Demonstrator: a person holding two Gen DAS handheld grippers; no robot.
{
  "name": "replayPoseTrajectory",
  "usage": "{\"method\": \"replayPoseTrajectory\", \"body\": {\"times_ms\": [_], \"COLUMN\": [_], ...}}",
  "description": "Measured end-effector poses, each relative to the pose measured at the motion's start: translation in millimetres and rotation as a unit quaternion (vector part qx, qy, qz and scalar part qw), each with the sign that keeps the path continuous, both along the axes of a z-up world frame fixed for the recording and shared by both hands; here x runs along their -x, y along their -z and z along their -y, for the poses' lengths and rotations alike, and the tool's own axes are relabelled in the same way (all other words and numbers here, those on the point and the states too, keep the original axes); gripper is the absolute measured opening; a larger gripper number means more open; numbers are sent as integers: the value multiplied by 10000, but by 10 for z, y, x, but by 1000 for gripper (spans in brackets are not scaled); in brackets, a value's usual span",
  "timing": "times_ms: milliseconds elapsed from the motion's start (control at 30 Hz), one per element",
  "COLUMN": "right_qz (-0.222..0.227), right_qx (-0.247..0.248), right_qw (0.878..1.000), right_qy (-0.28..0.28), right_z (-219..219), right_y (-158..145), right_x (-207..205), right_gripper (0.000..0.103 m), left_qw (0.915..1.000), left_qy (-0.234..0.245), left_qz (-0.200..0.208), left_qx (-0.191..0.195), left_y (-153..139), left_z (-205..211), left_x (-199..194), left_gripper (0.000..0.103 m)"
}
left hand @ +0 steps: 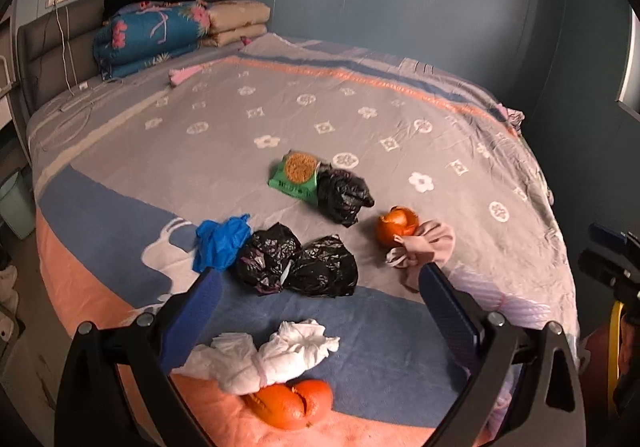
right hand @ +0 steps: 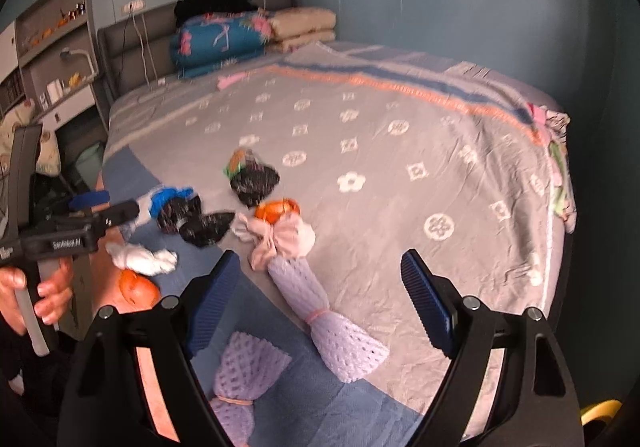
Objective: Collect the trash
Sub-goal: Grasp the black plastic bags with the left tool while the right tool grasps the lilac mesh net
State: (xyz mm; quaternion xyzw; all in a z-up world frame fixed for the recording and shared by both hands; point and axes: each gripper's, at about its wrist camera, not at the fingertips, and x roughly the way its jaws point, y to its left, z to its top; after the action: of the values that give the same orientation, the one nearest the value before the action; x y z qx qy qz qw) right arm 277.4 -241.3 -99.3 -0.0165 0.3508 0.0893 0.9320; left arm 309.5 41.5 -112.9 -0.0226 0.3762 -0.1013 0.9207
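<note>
Right wrist view: both grippers' jaws spread, empty; lower purple foam net partly hidden, blurred.

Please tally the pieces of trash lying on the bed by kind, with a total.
Black plastic bags: 3
Orange peels: 2
Purple foam nets: 2
Blue glove: 1
White tissue: 1
Pink cloth: 1
Green packet: 1
Total: 11
</note>
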Motion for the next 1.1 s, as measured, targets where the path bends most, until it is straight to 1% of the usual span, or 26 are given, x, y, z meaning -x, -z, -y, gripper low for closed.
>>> {"method": "replayPoseTrajectory", "body": {"times_ms": [100, 267, 433, 533, 633, 700, 800, 867, 900, 933, 1000, 1067, 1100], "right_qz": [-265, -641, -865, -979, -1083, -1141, -1265, -1327, -1360, -1409, -1521, -1573, -1615], "right_qx": [64, 214, 350, 377, 390, 444, 490, 536, 570, 589, 623, 662, 682], "right_qw": [9996, 9977, 9956, 9944, 9932, 9923, 9905, 9893, 9887, 9878, 9858, 9846, 9836], "right_qy": [-28, -70, -112, -132, -173, -202, -240, -269, -280, -299, -349, -390, -420], "right_z": [6, -18, -52, -82, -109, -131, -149, -169, -182, -195, -225, -249, -268], "right_y": [211, 483, 650, 724, 789, 835, 908, 952, 976, 1007, 1067, 1103, 1131], "right_x": [-142, -312, -450, -540, -620, -667, -730, -763, -779, -797, -838, -857, -875], "right_gripper": [79, 79, 79, 79, 79, 79, 79, 79, 79, 78, 73, 70, 67], "left_qw": [9998, 9994, 9982, 9979, 9972, 9953, 9930, 9923, 9913, 9903, 9877, 9857, 9850], "left_qy": [41, 78, -7, -35, 61, 167, 144, 168, 192, 222, 269, 288, 287], "left_qz": [-182, -318, -594, -618, -624, -763, -909, -931, -954, -970, -981, -943, -921], "left_qx": [55, -75, -107, -172, -401, -568, -746, -798, -883, -966, -1185, -1365, -1431], "left_y": [129, 283, 441, 497, 563, 664, 782, 812, 828, 842, 879, 902, 908], "left_z": [52, 127, 171, 212, 286, 324, 322, 323, 340, 360, 414, 449, 456], "left_x": [-131, -359, -590, -681, -758, -837, -935, -964, -983, -1000, -1016, -1012, -1020], "left_gripper": [95, 95, 95, 93, 93, 91, 86, 85, 84, 82, 78, 65, 60]}}
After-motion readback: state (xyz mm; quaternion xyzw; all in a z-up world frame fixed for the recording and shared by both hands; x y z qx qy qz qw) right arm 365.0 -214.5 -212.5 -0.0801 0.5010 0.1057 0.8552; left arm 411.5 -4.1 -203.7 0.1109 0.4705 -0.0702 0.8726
